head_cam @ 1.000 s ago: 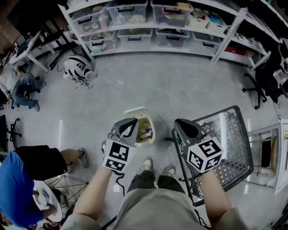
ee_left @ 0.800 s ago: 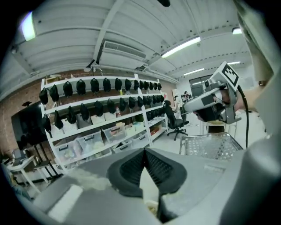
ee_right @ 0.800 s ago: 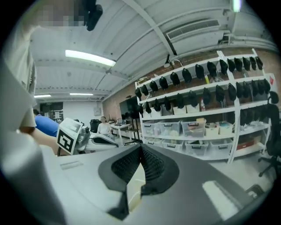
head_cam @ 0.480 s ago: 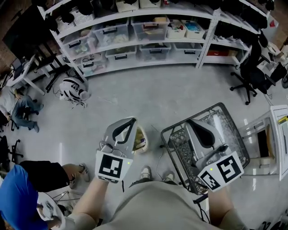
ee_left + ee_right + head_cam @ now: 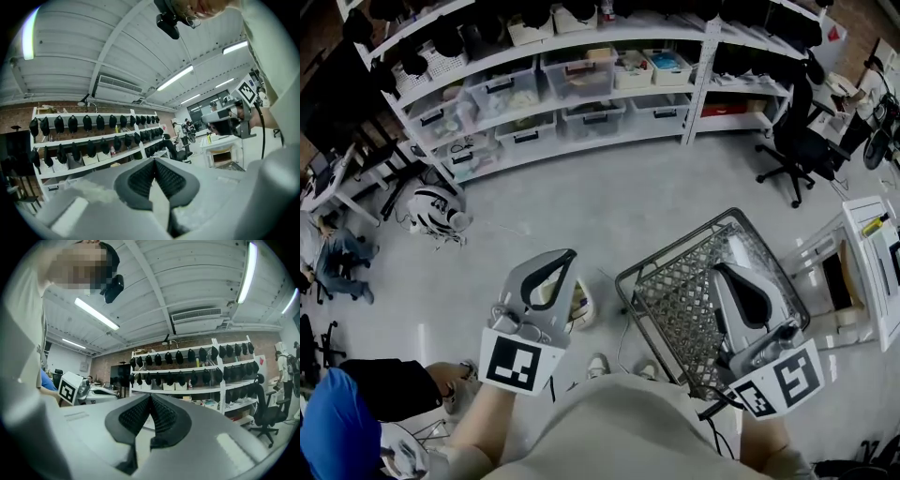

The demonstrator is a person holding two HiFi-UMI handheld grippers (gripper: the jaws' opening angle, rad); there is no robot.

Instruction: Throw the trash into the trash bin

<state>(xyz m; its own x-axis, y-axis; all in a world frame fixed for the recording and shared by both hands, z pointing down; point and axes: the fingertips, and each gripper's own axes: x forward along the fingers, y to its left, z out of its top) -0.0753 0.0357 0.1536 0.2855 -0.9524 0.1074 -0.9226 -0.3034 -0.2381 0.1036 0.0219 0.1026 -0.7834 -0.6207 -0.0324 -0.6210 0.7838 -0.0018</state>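
The left gripper (image 5: pixel 153 162) has its jaws pressed together with nothing between them, the dark ribbed pads (image 5: pixel 140 177) meeting in a narrow V inside a smooth grey plastic shell, and the right gripper (image 5: pixel 150 397) is closed and empty in the same way. Both point roughly level toward the shelving (image 5: pixel 581 84). In the head view the left gripper (image 5: pixel 569 254) is held out on a bare forearm (image 5: pixel 478 417), its black-and-white marker cube (image 5: pixel 521 363) nearest the body. The right gripper (image 5: pixel 721 268) hangs over a grey wire-mesh cart (image 5: pixel 675 291). The trash bin (image 5: pixel 585 309), a small pale rounded tub, stands on the glossy grey floor (image 5: pixel 609 197) just ahead of the person's shoes (image 5: pixel 598 364), partly covered by the left gripper, with its contents too hidden to name
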